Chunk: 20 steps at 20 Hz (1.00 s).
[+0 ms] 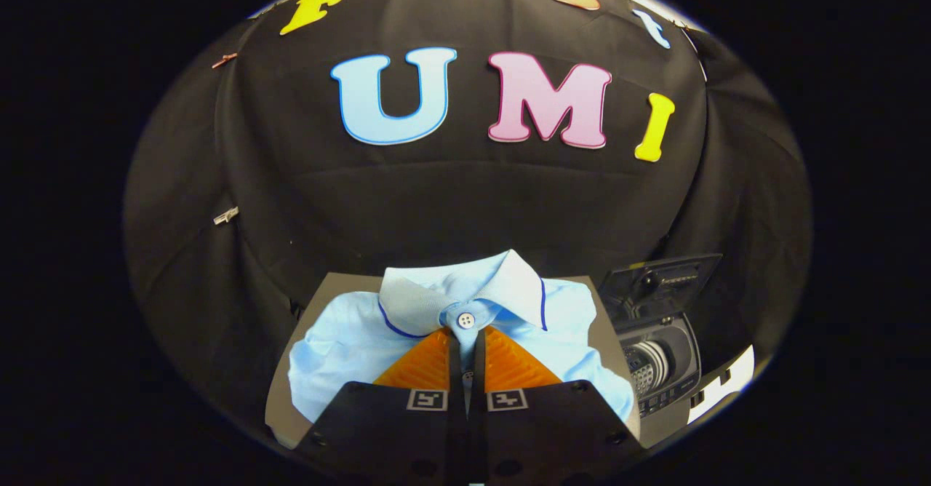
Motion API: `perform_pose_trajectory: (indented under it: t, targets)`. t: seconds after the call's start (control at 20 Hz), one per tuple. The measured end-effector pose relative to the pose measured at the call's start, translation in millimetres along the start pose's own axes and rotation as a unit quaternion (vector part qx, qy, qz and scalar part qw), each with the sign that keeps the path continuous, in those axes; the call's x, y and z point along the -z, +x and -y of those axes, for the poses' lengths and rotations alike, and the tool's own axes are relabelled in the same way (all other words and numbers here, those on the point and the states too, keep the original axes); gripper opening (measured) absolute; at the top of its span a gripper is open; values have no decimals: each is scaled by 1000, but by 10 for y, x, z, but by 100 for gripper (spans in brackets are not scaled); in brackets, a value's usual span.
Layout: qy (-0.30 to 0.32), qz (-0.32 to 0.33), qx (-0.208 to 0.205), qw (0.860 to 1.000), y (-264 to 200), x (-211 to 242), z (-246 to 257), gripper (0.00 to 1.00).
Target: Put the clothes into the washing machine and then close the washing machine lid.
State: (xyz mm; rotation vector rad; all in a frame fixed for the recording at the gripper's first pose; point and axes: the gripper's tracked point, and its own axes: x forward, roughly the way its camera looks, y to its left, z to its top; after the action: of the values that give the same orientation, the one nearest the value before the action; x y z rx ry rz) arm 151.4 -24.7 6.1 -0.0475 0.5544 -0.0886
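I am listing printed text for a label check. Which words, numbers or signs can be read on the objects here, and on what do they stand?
No text can be read.
Gripper, fingers closed on the shirt placket: two square code markers, patterns, not letters.
Washing machine panel: markings too small to read.
White strip beside the machine: dark marks, cut off, unreadable.

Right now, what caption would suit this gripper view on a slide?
Gripper shut on light blue polo shirt just below its collar button, the shirt lying on a grey board, with the toy washing machine open alongside.
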Motion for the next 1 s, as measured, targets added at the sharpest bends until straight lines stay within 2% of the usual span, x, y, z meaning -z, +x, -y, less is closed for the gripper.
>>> perform_pose_trajectory:
  t: [0.55, 0.75, 1.0]
  targets:
    - [-14, 114, 33, 993, -634, -855, 752, 5]
    - [-13, 124, 39, 991, -675, -990, 1270, 5]
    - [-23, 122, 59, 991, -680, -951, 2106, 5]
